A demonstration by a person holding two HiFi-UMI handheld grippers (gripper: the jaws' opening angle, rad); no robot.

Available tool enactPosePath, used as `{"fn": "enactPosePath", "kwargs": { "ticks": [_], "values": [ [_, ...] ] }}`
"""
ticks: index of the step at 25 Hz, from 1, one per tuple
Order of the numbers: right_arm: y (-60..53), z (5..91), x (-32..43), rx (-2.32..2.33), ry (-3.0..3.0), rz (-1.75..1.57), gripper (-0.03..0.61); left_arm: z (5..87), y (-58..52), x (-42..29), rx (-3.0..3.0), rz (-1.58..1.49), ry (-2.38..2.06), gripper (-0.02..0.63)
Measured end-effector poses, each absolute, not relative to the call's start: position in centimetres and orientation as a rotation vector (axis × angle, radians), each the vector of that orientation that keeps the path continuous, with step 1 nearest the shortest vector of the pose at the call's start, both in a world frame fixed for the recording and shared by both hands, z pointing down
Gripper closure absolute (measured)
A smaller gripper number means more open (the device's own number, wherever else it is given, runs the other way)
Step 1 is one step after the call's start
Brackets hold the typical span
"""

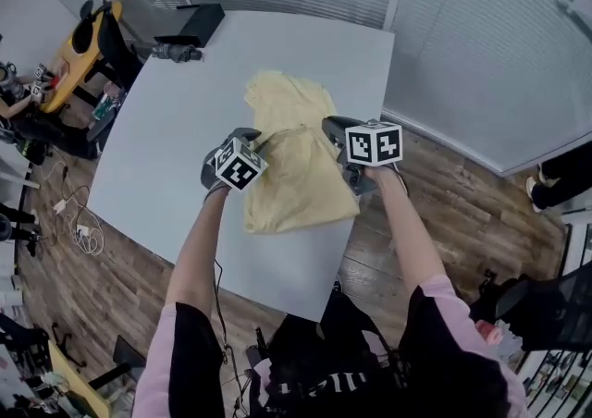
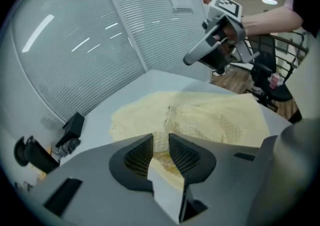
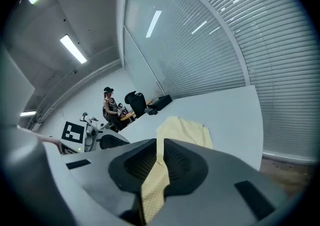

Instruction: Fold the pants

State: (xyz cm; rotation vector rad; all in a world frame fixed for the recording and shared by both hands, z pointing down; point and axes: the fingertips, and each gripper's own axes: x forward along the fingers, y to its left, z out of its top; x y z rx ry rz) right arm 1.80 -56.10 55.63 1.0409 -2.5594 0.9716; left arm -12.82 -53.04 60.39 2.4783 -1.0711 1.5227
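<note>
The pale yellow pants [image 1: 296, 176] lie on the white table [image 1: 176, 139], with the near part doubled over the far part. My left gripper [image 1: 256, 140] is at the fold's left edge and my right gripper [image 1: 330, 124] is at its right edge. In the left gripper view the left gripper [image 2: 160, 152] is shut on a pinch of the pants [image 2: 210, 115], and the right gripper [image 2: 188, 61] hangs above the cloth. In the right gripper view the right gripper [image 3: 160, 157] is shut on a strip of the pants [image 3: 185, 130] that runs through its jaws.
A black box [image 1: 198, 22] and a small dark gadget [image 1: 176, 53] sit at the table's far left corner. A yellow chair [image 1: 85, 37] and a cluttered desk stand to the left. A person [image 3: 110, 104] sits at that desk. Blinds line the far wall.
</note>
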Motion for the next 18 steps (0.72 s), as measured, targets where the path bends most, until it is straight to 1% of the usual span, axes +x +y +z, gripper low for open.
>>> {"fn": "enactPosePath", "kwargs": {
  "ticks": [2, 4, 6, 9, 13, 18],
  "values": [
    [-55.6, 56.4, 1.6, 1.015, -2.548, 0.978, 0.551, 61.6, -53.1, -13.4, 2.408, 1.420, -1.110, 0.498],
    [-54.9, 57.1, 1.3, 0.981, -2.538, 0.964, 0.549, 62.2, -53.2, -13.9, 2.372, 1.338, -1.126, 0.357],
    [-54.3, 57.7, 1.2, 0.952, -2.529, 0.953, 0.537, 62.2, -53.3, -14.0, 2.367, 1.292, -1.141, 0.350],
    [-53.5, 58.1, 0.8, 0.919, -2.526, 0.952, 0.491, 61.4, -53.6, -13.8, 2.389, 1.244, -1.150, 0.330],
    [-51.8, 57.2, 0.2, 0.909, -2.546, 0.928, 0.486, 58.7, -53.6, -13.1, 2.503, 1.224, -1.132, 0.328],
    [-48.4, 54.5, -0.5, 0.894, -2.607, 0.877, 0.486, 53.3, -50.4, -10.7, 2.654, 1.030, -1.117, 0.330]
  ]
}}
